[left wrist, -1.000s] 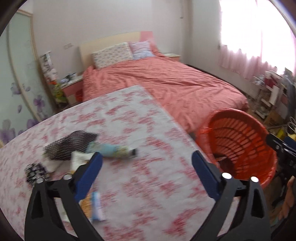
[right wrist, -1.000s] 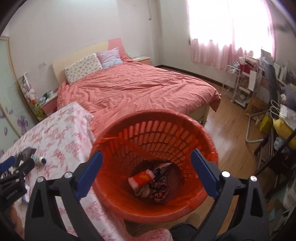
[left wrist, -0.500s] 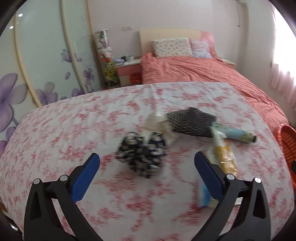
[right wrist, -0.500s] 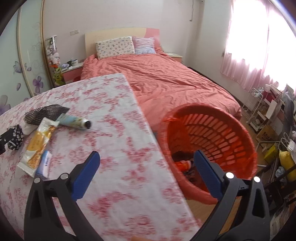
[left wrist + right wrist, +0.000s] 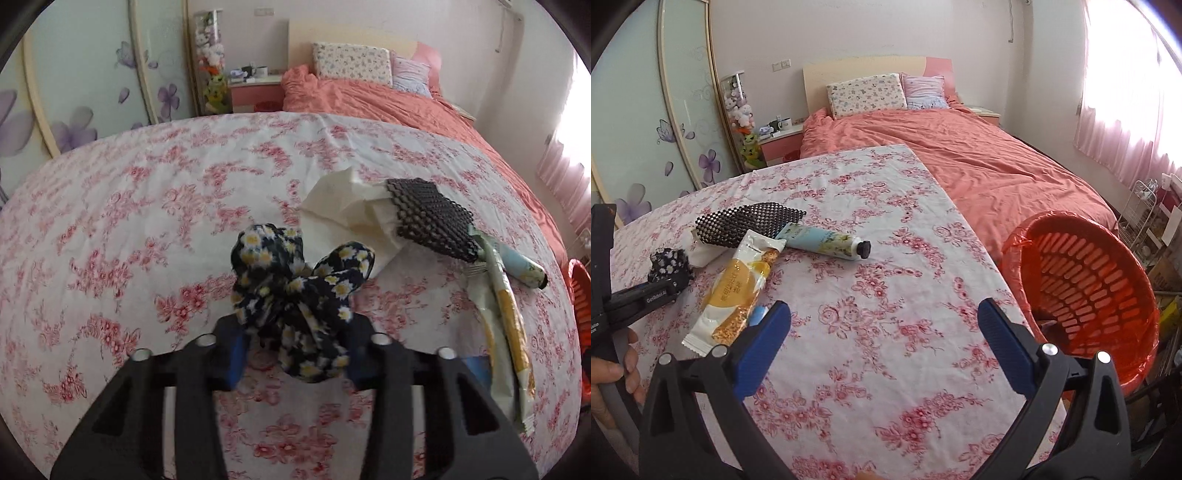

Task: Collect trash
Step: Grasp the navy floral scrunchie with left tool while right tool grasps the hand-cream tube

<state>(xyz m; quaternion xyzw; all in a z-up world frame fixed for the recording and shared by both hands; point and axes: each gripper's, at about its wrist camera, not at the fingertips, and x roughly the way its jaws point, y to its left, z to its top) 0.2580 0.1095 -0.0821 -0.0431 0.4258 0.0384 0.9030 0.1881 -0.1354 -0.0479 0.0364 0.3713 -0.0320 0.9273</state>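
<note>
My left gripper (image 5: 295, 350) is shut on a dark cloth with a daisy print (image 5: 295, 280), which bunches up between the blue pads on the floral table (image 5: 147, 221). The cloth also shows in the right wrist view (image 5: 668, 264). Beyond it lie white tissue (image 5: 343, 201), a black mesh piece (image 5: 432, 218), a yellow snack wrapper (image 5: 738, 288) and a pale blue tube (image 5: 827, 242). My right gripper (image 5: 884, 334) is open and empty above the table's right part. The orange trash basket (image 5: 1086, 284) stands off the table's right edge.
A bed with a salmon cover (image 5: 979, 158) lies behind the table. A nightstand (image 5: 255, 90) and a wardrobe with purple flower doors (image 5: 687, 122) stand at the back left. A wire rack (image 5: 1145, 218) stands by the window at right.
My left gripper swung from the basket side to the trash pile, moved onto the daisy cloth and shut on it. My right gripper swung left from above the basket to over the table.
</note>
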